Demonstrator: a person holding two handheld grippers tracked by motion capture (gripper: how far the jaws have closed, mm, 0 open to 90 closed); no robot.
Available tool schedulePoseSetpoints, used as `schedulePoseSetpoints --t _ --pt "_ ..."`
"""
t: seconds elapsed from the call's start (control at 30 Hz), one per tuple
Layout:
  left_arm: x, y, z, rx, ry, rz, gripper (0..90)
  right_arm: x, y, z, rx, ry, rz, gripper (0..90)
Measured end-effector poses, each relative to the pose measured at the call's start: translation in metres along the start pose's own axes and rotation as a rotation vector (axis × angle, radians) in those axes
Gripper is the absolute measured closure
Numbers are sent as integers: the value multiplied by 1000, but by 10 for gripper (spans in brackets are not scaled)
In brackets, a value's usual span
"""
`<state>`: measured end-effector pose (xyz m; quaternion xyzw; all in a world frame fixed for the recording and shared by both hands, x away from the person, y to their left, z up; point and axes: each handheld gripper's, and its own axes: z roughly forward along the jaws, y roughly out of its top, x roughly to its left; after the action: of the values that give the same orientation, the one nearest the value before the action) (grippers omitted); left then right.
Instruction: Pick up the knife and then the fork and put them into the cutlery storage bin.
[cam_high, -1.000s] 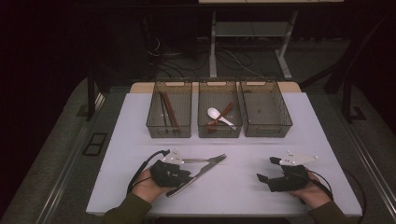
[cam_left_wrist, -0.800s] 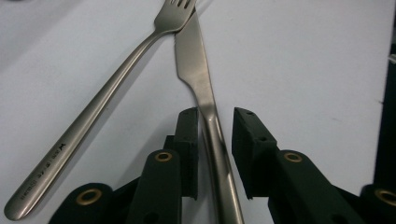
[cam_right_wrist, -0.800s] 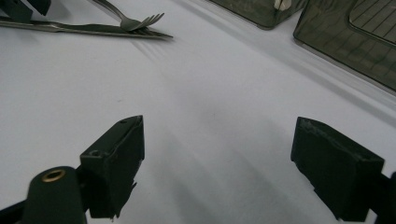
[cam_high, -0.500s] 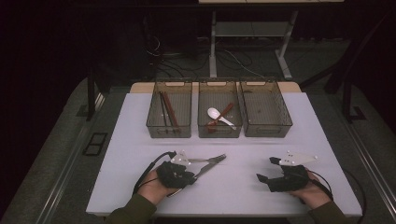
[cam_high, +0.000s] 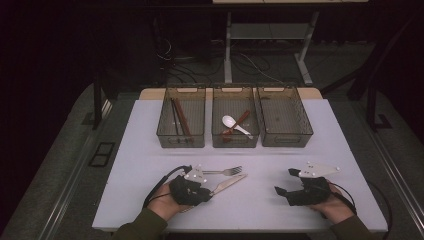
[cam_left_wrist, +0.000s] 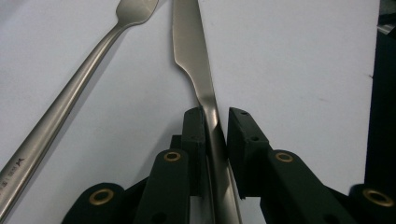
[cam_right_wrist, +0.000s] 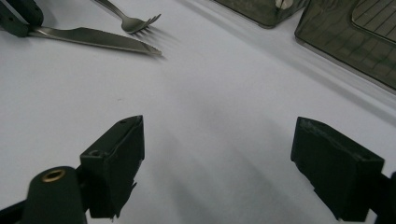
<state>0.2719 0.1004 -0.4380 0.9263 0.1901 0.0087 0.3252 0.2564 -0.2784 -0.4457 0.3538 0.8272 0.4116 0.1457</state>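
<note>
**Left claw grips the knife handle on the white counter**

Since a second ago, the left claw (cam_high: 202, 192) has drawn back toward the person, and the knife (cam_high: 227, 183) has slid nearer the counter's front edge, now lying at a shallower angle. Seen in the left gripper view, the jaws are nearly closed, pinching the knife's handle (cam_left_wrist: 215, 140) between them, while the blade runs forward across the counter. A fork (cam_high: 224, 171) lies just beside the knife, on its far side; its handle carries small stamped writing near the end (cam_left_wrist: 14, 171), too blurred to read.

The right claw (cam_high: 286, 183) rests on the counter, well apart from the cutlery, its jaws spread wide with nothing between them.

Behind, three smoky clear bins stand in a row: the left bin (cam_high: 181, 141) holds brown chopsticks, the middle bin (cam_high: 235, 141) a white spoon (cam_high: 235, 124), the right bin (cam_high: 285, 140) looks empty. The counter (cam_high: 150, 165) is plain white; the room around it is dark, with cables on the floor.
</note>
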Motion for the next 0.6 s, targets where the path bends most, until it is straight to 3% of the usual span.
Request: schedulePoseSetpoints --t 0.07,0.13,0.6 --pt "-1 1 0 2 13 20 767 0 0 0 1 0 0 176" --pt "-3 1 0 7 20 7 773 0 0 1 3 0 -1 176" --pt "-6 3 0 11 41 27 798 1 0 1 4 -3 -4 176"
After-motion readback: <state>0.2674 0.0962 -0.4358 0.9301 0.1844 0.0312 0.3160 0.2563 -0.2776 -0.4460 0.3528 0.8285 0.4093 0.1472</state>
